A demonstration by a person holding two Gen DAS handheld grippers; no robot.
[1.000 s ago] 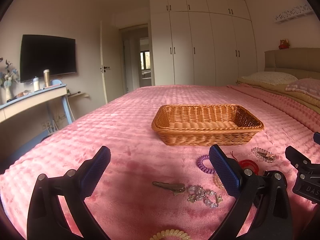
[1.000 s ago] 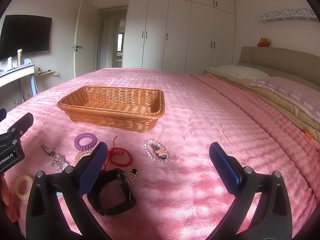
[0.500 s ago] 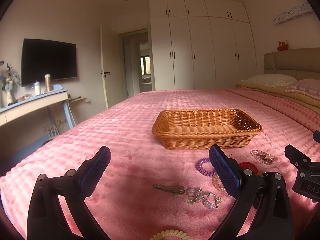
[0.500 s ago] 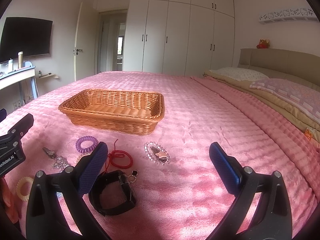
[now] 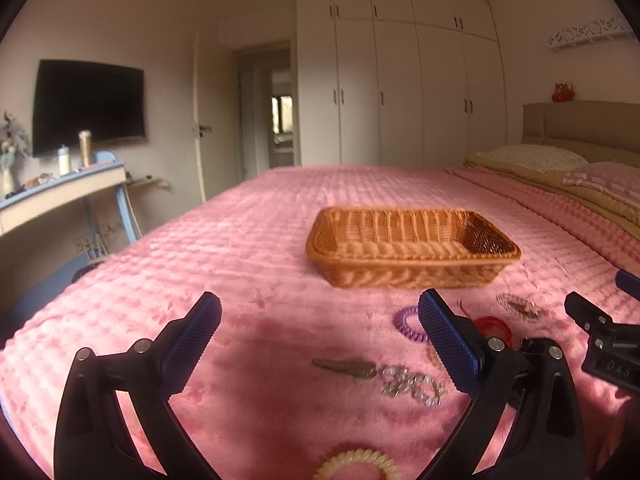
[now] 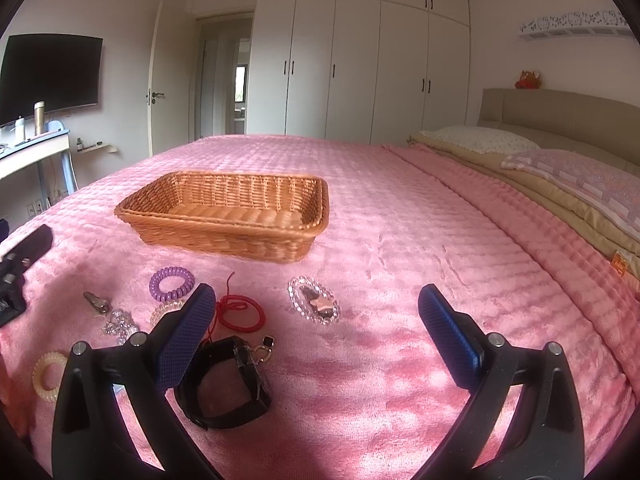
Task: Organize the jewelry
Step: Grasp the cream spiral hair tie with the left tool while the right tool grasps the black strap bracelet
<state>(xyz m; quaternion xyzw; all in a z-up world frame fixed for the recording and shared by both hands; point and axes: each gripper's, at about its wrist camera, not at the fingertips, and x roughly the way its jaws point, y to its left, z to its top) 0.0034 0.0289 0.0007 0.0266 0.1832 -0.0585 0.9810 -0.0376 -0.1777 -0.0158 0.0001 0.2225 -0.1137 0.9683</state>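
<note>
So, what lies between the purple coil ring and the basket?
Nothing: bare pink blanket between purple coil ring and basket, seen in the right wrist view.

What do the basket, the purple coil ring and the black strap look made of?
Basket: woven wicker or rattan-look plastic, glossy tan strands. Purple coil ring: smooth plastic spiral, likely stretchy. Black strap: matte band, leather or faux leather by its look, with small metal charms.

My grippers' blue pads (image 6: 188,332) look finely textured rubber. The tan rectangular wicker basket (image 6: 228,236) is coarse-woven, the pink quilted plush bedspread (image 6: 400,260) soft, the black strap bracelet (image 6: 224,396) matt.
</note>
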